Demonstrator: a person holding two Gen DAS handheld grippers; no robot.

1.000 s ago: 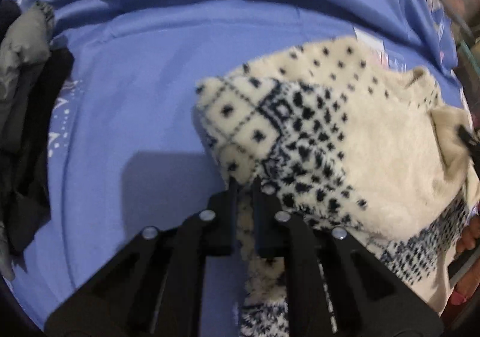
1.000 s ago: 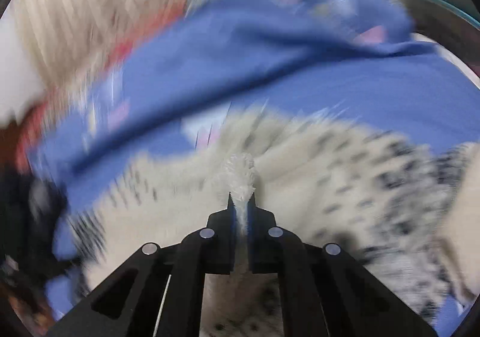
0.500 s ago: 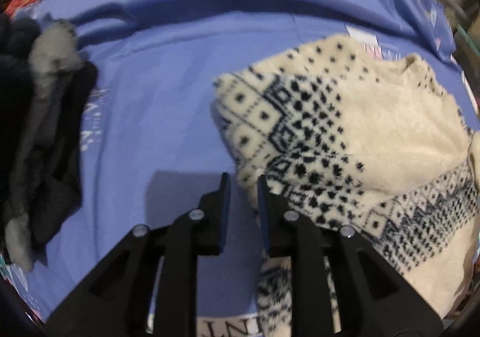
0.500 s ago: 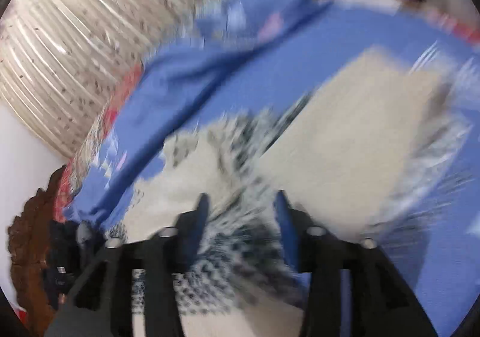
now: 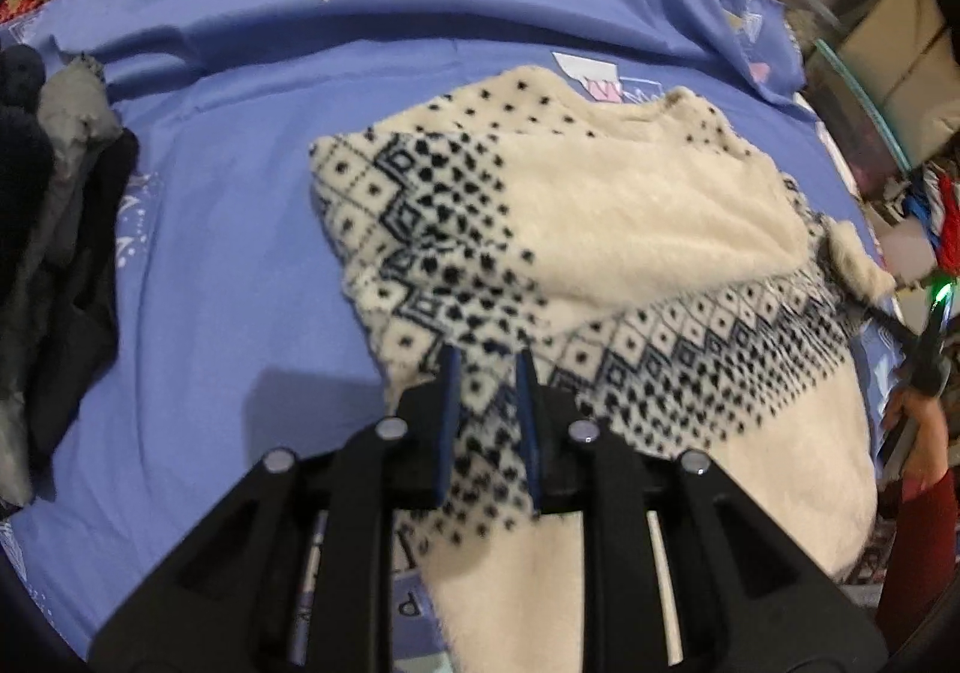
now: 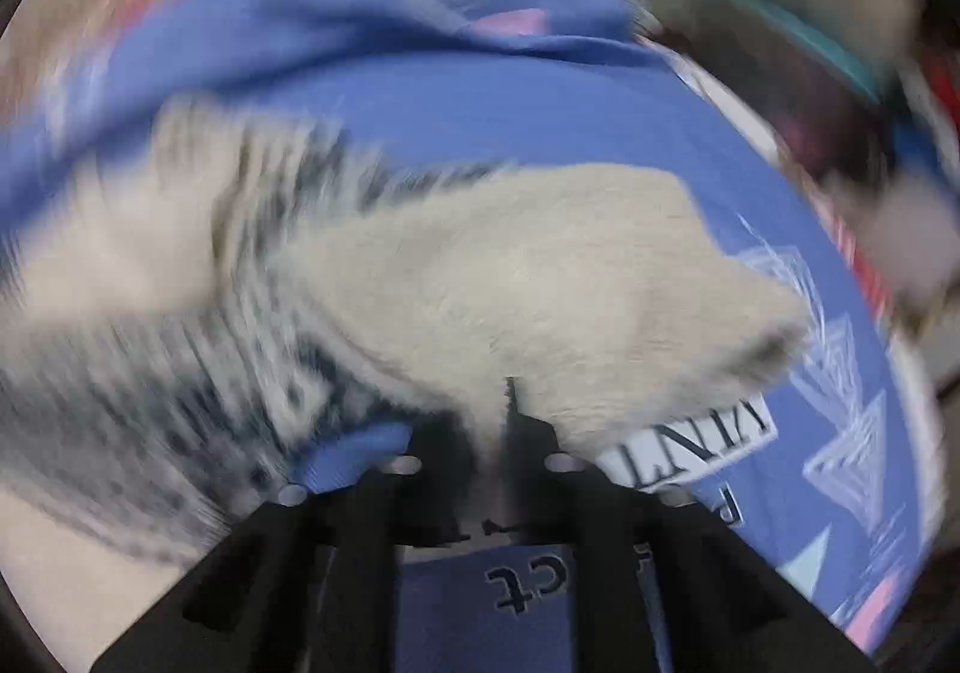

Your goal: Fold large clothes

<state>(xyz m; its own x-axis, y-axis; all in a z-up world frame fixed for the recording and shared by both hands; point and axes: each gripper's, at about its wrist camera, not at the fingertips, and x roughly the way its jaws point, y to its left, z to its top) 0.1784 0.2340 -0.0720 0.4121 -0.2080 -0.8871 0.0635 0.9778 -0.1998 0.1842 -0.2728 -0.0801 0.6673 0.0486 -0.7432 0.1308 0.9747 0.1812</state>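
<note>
A cream fleece sweater [image 5: 600,253] with a black diamond pattern lies folded on a blue printed sheet [image 5: 240,193]. One plain cream part is folded over the patterned part. My left gripper [image 5: 485,373] is open and empty, its fingers hovering over the sweater's near patterned edge. In the right wrist view the picture is blurred by motion; the sweater [image 6: 510,277] lies ahead of my right gripper [image 6: 486,421], whose fingers are smeared, so their state is unclear.
A heap of dark grey and black clothes [image 5: 54,229] lies at the left edge of the sheet. A glass-topped table [image 5: 840,43] and clutter stand at the far right. A person's hand [image 5: 918,421] shows at the right edge.
My left gripper let go of the sweater and opened, then drew back. My right gripper released the fleece edge it held and swung quickly to the side.
</note>
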